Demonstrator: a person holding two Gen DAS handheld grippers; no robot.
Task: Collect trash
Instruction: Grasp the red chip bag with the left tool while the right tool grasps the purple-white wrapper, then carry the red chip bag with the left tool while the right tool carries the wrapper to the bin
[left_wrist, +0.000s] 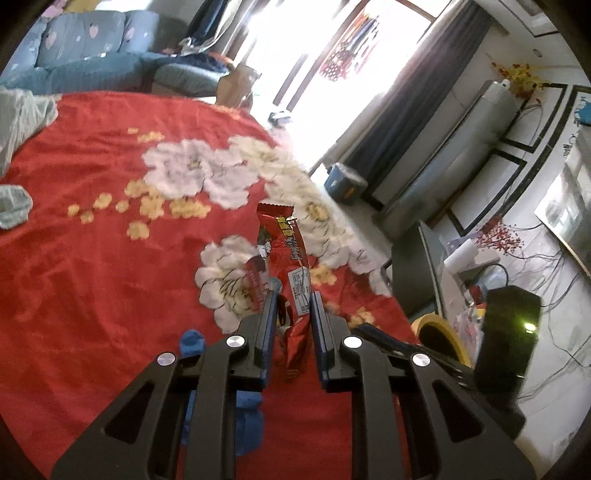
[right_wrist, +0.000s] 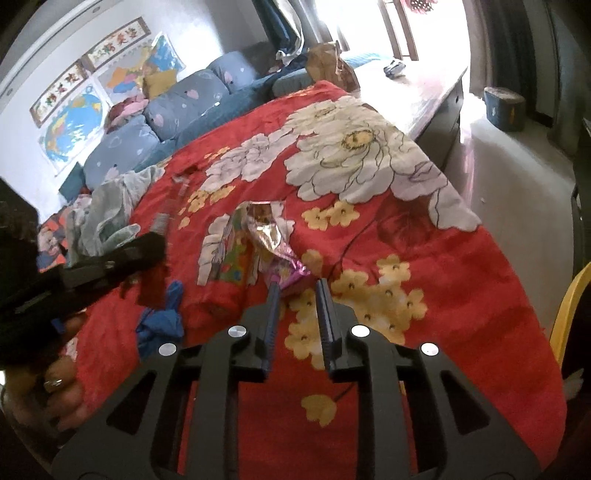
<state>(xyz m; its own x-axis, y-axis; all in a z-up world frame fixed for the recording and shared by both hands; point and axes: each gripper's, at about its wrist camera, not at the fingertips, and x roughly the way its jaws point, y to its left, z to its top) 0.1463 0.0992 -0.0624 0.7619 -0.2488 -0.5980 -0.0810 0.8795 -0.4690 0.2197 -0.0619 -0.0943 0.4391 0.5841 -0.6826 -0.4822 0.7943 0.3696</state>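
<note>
The left gripper (left_wrist: 293, 301) is clenched on a long red snack wrapper (left_wrist: 284, 254); glossy, creased. The right gripper (right_wrist: 297, 290) pinches a crumpled pink foil wrapper (right_wrist: 275, 243)

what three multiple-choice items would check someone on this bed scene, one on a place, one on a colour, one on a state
1. Where does the pink foil wrapper lie?
A. on the floor by the window
B. on the red floral blanket, at the tips of the right hand-held gripper
C. on the blue sofa cushions

2. What colour is the snack wrapper at the left hand-held gripper?
A. green
B. white
C. red

3. What state is the left hand-held gripper in?
A. shut on the snack wrapper
B. wide open with nothing between its fingers
C. out of view

Answers:
1 B: the right wrist view shows the foil running across the blanket to the fingertips.
2 C: its printed face is red in the left wrist view.
3 A: the wrapper stands pinched between the two fingers.
</note>
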